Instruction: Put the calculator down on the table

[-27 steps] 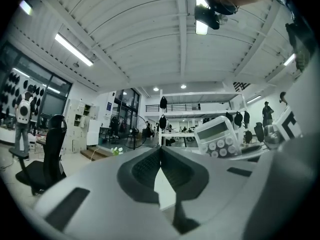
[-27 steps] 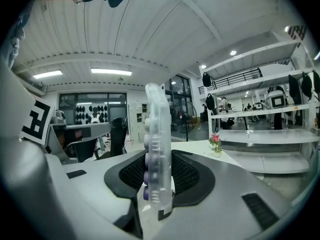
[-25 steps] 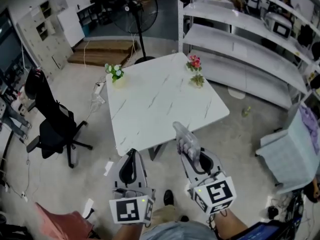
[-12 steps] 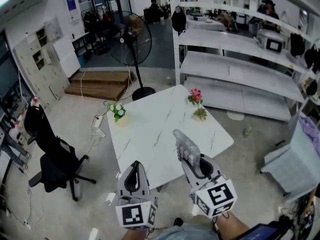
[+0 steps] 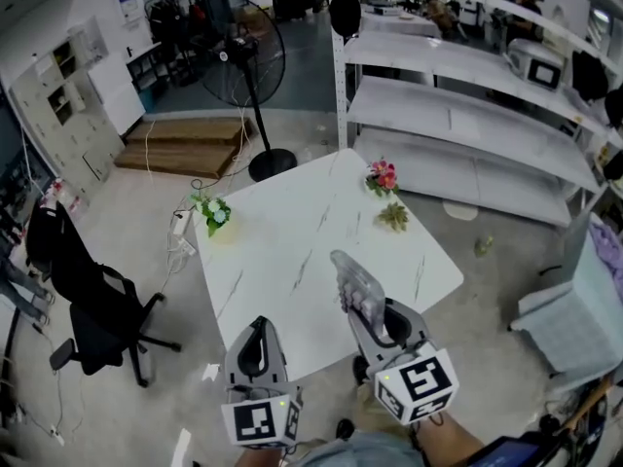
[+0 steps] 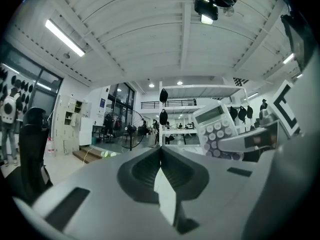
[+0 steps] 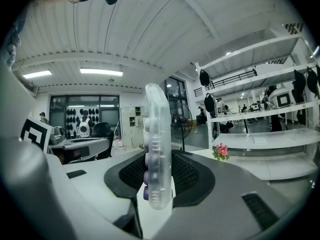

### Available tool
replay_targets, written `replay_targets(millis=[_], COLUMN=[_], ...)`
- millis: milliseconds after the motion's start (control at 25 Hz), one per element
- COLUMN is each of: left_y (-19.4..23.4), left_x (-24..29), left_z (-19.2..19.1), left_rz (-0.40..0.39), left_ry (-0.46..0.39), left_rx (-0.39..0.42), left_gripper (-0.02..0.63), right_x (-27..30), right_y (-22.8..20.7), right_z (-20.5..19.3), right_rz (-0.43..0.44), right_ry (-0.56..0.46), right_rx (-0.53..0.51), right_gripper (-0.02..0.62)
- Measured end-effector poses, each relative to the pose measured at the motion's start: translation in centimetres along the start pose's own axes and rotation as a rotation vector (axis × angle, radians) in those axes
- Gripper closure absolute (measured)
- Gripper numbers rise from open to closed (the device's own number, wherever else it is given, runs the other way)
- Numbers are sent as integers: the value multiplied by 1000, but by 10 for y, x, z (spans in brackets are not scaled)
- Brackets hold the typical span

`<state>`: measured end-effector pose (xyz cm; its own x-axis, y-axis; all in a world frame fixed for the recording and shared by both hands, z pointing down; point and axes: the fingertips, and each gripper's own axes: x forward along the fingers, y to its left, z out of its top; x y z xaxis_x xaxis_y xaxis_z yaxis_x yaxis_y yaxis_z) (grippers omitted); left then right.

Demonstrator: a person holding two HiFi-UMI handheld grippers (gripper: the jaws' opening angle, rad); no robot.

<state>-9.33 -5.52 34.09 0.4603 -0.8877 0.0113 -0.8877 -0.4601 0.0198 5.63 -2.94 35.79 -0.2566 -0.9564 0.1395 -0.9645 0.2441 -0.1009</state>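
A white marble-veined counter [image 5: 292,251] stands on a concrete workshop floor, with a pedestal fan [image 5: 248,52] and long grey shelving [image 5: 467,115] behind it and a black office chair [image 5: 92,300] off to its left. Near its far corners sit two small flower pots, one pink [image 5: 382,175] and one white [image 5: 213,210] – too small to make out further. Your right gripper [image 5: 365,305] has its jaws clenched on the calculator [image 5: 356,285], which sticks out forward from them. In the head view it overlaps the counter's near edge, but how high it rides above the top cannot be judged. In the right gripper view you see the calculator [image 7: 156,149] only edge-on, a clear casing with purple key bumps. Its display faces away, and its lower end is buried between the jaws. The left gripper view catches its face [image 6: 217,129], display and round keys, but the right gripper's body cuts off the bottom rows. Your left gripper [image 5: 255,334] is held beside the right one with its jaws pressed together on nothing [image 6: 161,156]. Your hands are mostly hidden under the marker cubes – only a forearm shows at the bottom edge.
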Motion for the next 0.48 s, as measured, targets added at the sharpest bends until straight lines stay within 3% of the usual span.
replay_targets(millis=[480], left_y=[25], left_x=[122], left_z=[24], left_rz=[140], left_ry=[-2], left_rx=[61], left_gripper=[598], right_x=[113], right_y=[-68], right_z=[13], right_rz=[133], right_ry=[51], right_rx=[48], right_gripper=[451])
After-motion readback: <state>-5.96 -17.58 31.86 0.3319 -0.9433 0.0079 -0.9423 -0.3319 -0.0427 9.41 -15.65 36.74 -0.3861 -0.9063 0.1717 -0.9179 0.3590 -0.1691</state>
